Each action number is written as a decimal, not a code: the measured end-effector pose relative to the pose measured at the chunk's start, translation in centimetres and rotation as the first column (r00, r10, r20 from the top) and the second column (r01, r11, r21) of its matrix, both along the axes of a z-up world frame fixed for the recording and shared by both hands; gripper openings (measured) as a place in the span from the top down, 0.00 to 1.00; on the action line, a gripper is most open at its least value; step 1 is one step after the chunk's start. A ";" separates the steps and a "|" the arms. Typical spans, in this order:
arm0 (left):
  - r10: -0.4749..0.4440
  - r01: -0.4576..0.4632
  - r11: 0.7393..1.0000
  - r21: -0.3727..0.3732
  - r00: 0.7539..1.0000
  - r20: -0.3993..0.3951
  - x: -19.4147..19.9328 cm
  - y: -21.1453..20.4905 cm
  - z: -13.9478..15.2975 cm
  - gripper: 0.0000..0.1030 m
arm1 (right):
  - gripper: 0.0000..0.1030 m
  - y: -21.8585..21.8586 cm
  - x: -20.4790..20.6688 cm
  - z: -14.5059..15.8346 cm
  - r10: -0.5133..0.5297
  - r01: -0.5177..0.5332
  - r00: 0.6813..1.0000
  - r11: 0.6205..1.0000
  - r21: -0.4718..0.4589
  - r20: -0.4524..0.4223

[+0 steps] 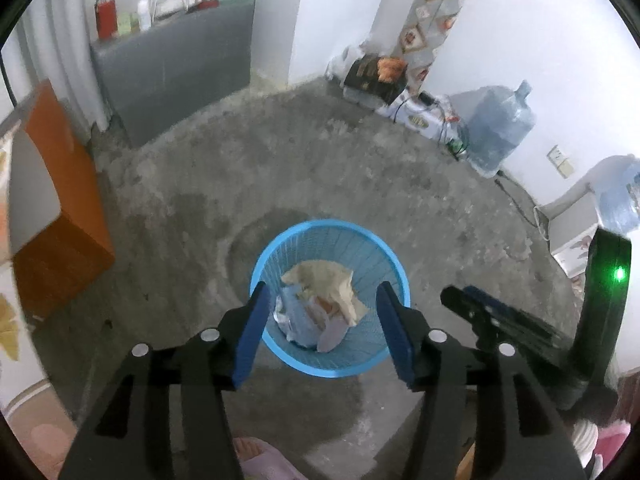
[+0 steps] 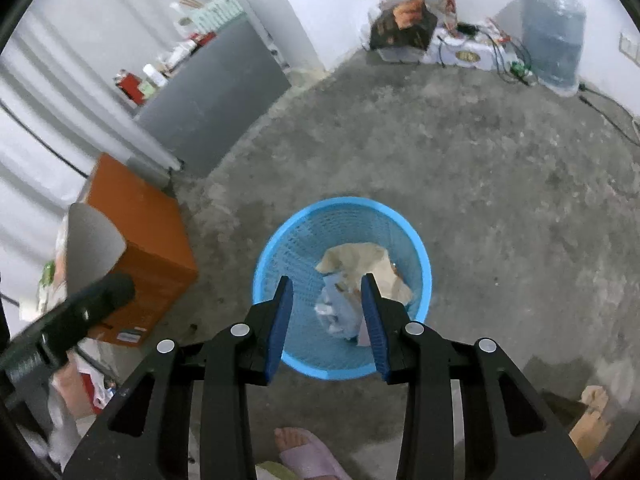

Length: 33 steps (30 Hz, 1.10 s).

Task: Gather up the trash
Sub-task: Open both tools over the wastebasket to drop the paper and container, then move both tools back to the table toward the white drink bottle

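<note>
A round blue mesh basket [image 1: 332, 225] [image 2: 344, 202] stands on the bare concrete floor. In it lie a crumpled beige paper [image 1: 320, 274] [image 2: 360, 260] and pale plastic wrappers [image 1: 300, 316] [image 2: 336, 308]. My left gripper [image 1: 324, 286] hangs over the basket, jaws wide apart, with nothing between its blue pads [image 1: 252, 332]. My right gripper [image 2: 327, 278] also hovers above the basket, open more narrowly and empty. In the left wrist view, the right gripper [image 1: 460, 298] shows just right of the basket. The left gripper's dark body [image 2: 80, 312] shows at the lower left of the right wrist view.
An orange box [image 1: 68, 208] [image 2: 140, 232] sits left of the basket, a grey cabinet [image 1: 172, 64] behind it. Boxes with cables [image 1: 400, 88] and a large water jug [image 1: 500, 120] line the far wall. A foot in a pink slipper [image 2: 304, 452] stands near the basket.
</note>
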<state>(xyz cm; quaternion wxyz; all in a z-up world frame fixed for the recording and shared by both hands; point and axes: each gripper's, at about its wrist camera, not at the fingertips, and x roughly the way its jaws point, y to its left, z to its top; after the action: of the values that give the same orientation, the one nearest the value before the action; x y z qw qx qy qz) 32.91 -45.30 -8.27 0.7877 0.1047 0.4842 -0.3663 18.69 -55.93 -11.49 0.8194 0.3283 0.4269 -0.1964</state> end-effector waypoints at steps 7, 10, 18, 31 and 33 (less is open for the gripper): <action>-0.029 0.046 0.984 -0.170 0.995 0.097 -3.6 5.2 6.2 0.24 | 0.46 3.8 -3.4 5.5 0.026 -0.011 0.993 0.992 -0.124 0.115; -0.050 0.070 0.969 -0.239 0.995 0.088 -5.3 8.0 8.3 0.15 | 0.34 5.8 -5.0 8.1 0.053 -0.022 0.984 0.983 -0.183 0.168; 0.026 -0.018 0.956 -0.293 0.999 0.021 -9.2 15.1 10.5 0.06 | 0.10 10.3 -8.0 12.2 0.095 -0.024 0.970 0.953 -0.303 0.222; 0.301 -0.299 0.862 -0.409 0.952 -0.061 -14.0 31.6 10.7 0.06 | 0.08 16.6 -11.0 14.4 0.240 -0.141 0.952 0.893 -0.428 0.187; 0.344 -0.331 0.843 -0.424 0.938 -0.047 -14.9 34.6 10.8 0.06 | 0.08 17.7 -11.1 14.7 0.271 -0.169 0.941 0.894 -0.416 0.202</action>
<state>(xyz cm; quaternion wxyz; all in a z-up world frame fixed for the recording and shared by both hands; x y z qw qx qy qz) 18.06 -10.74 2.50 0.8509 -0.1507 0.3909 -0.3170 7.59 -38.23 3.22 0.9333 0.1291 0.3047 -0.1393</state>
